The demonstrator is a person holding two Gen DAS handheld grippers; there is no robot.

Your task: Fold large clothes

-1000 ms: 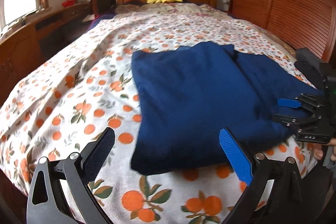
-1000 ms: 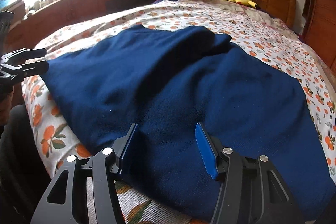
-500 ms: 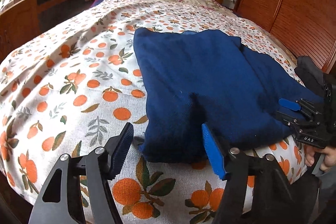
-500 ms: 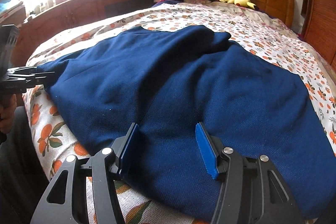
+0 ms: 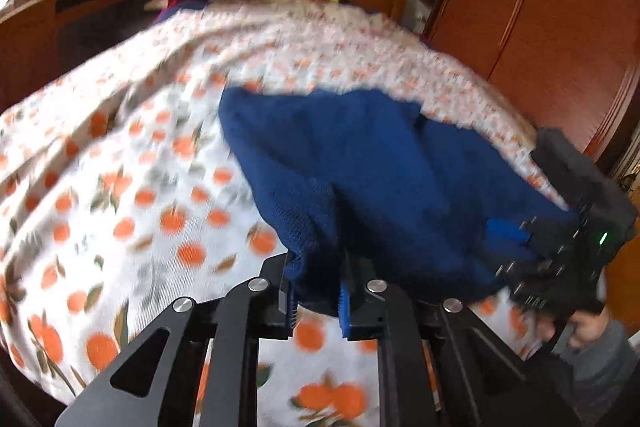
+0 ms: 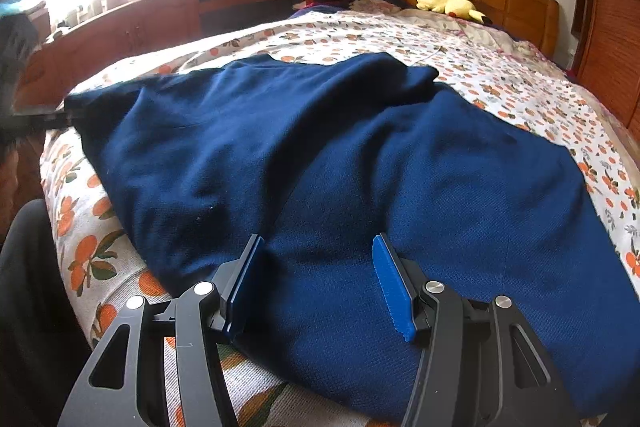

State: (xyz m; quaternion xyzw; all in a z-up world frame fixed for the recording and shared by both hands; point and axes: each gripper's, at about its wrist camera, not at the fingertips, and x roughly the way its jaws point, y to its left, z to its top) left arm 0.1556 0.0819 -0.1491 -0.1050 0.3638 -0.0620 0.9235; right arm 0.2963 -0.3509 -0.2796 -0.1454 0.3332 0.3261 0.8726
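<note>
Garment: navy garment (image 6: pixel 360 163) lay spread on my bed's orange-print sheet (image 5: pixel 132 187).
Left tongs (image 5: pixel 316 297): closing, a bunched near corner of the cloth already pinched between my pads.
Right tongs (image 6: pixel 316 279): half open over the near hem, cloth between them, gripping nothing.

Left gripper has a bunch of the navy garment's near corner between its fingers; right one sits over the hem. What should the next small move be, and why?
Probably shut the right gripper on the navy garment's hem. Its jaws stand apart with fabric between them, unpinched, while the left gripper is closing on the bunched corner. Both near corners need holding before the fold is carried up the bed.
</note>
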